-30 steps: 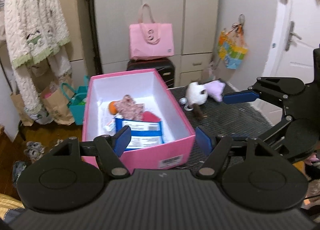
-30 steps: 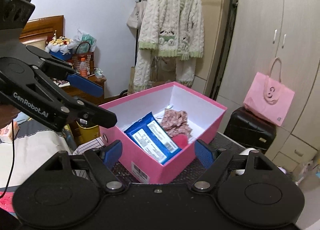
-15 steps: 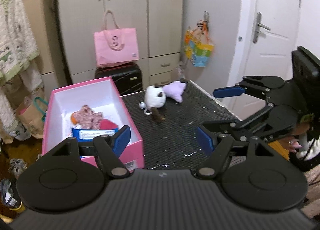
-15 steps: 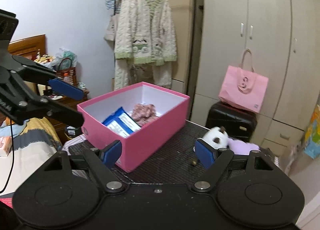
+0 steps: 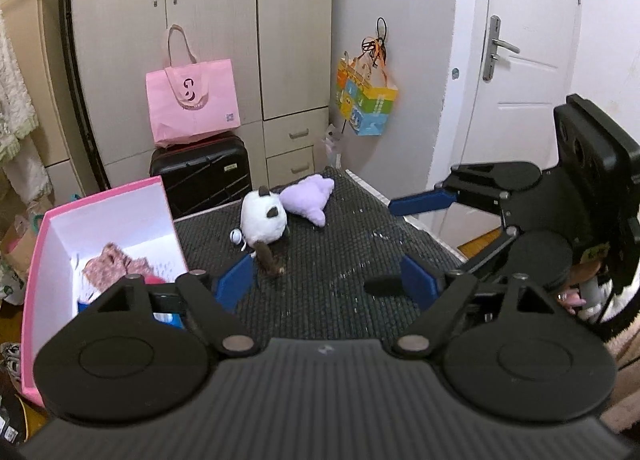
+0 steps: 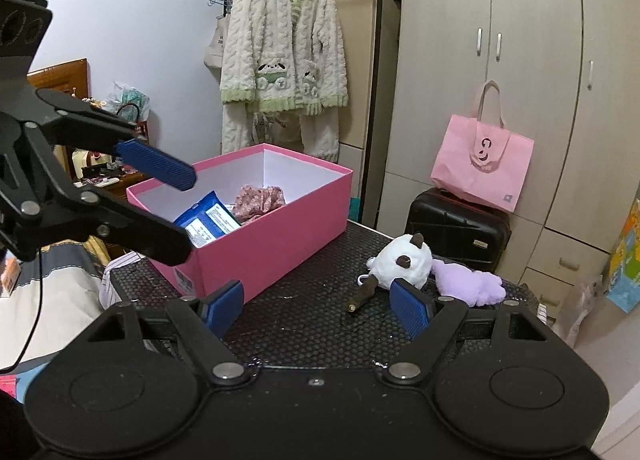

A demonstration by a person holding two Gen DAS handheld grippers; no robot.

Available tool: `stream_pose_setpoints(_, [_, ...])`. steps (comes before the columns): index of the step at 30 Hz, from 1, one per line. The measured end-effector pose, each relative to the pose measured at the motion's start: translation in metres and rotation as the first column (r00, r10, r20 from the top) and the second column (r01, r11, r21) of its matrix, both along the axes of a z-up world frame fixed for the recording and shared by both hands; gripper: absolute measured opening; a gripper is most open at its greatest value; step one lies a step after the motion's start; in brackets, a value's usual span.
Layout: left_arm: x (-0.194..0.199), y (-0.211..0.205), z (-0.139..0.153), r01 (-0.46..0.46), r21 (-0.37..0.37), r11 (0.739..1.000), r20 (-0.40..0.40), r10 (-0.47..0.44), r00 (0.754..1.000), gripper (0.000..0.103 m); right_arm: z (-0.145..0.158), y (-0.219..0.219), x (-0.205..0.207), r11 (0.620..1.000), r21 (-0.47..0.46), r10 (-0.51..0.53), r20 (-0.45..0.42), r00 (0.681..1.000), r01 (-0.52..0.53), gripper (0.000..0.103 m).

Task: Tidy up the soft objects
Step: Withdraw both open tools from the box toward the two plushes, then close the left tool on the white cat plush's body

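Two hand-held grippers hover over a dark mesh table [image 5: 340,284] in a bedroom, both empty. The left gripper [image 5: 326,278] has its jaws opening, with only bare table between its blue pads [image 5: 236,280]. The right gripper [image 6: 318,306] stands wide, its jaws likewise around nothing; in the left wrist view it reaches in from the right side [image 5: 404,244], a hand [image 5: 576,292] partly visible behind it.

Two soft toys lie on the table beyond both grippers, touching each other: a white plush [image 5: 264,220] with dark ears and a brown tail, and a lilac plush [image 5: 310,198] just behind it. A small bell-like charm [image 5: 237,236] sits against the white plush.

A pink box [image 6: 272,236] stands open on the table's left part, well apart from the toys. Inside it lie a blue wipes pack [image 6: 208,220] and a floral pink cloth [image 6: 260,198], the pack nearer the grippers.

Behind the table, a pink tote [image 5: 192,100] rests on a black suitcase [image 5: 204,172] in front of a wardrobe [image 5: 200,20]. A cream fleece robe [image 6: 284,56] hangs on a rack beyond the box, and a colourful paper bag [image 5: 366,100] hangs on the wall by a white door [image 5: 524,72].
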State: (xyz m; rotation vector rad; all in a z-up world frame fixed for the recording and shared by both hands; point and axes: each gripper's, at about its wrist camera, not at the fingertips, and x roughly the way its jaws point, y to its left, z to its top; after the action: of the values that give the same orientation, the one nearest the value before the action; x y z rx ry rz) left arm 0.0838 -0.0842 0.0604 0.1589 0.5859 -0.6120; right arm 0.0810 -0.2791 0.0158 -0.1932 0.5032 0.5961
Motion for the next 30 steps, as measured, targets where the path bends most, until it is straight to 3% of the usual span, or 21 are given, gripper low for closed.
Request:
stream_pose_setpoints(3, [0.018, -0.010, -0.006, -0.011, -0.017, 1.000, -0.004, 0.011, 1.000, 0.085, -0.008, -0.004, 0.015, 1.000, 0.010, 0.020, -0.004, 1.000, -0.020, 0.084])
stream_pose_setpoints(9, [0.055, -0.016, -0.023, -0.104, -0.128, 0.986, -0.001, 0.105, 0.995, 0.085, -0.027, -0.015, 0.054, 0.999, 0.031, 0.040, -0.008, 0.999, -0.040, 0.084])
stream_pose_setpoints(15, [0.087, -0.034, -0.047, -0.144, -0.148, 0.978, 0.008, 0.147, 0.989, 0.085, -0.050, -0.024, 0.097, 0.995, 0.089, 0.034, 0.002, 0.999, -0.034, 0.084])
stream_pose_setpoints(20, [0.110, -0.051, -0.068, -0.214, -0.148, 0.966, 0.024, 0.220, 0.975, 0.084, -0.070, -0.021, 0.129, 0.996, 0.062, 0.056, 0.006, 0.998, -0.057, 0.084])
stream_pose_setpoints(25, [0.136, -0.061, -0.095, -0.287, -0.208, 0.935, -0.058, 0.281, 0.958, 0.083, -0.086, -0.019, 0.152, 0.996, 0.033, 0.077, 0.023, 0.997, -0.078, 0.084])
stream_pose_setpoints(30, [0.163, -0.065, -0.115, -0.338, -0.192, 0.921, -0.085, 0.328, 0.941, 0.081, -0.096, -0.015, 0.171, 0.996, -0.007, 0.088, 0.048, 0.995, -0.087, 0.088])
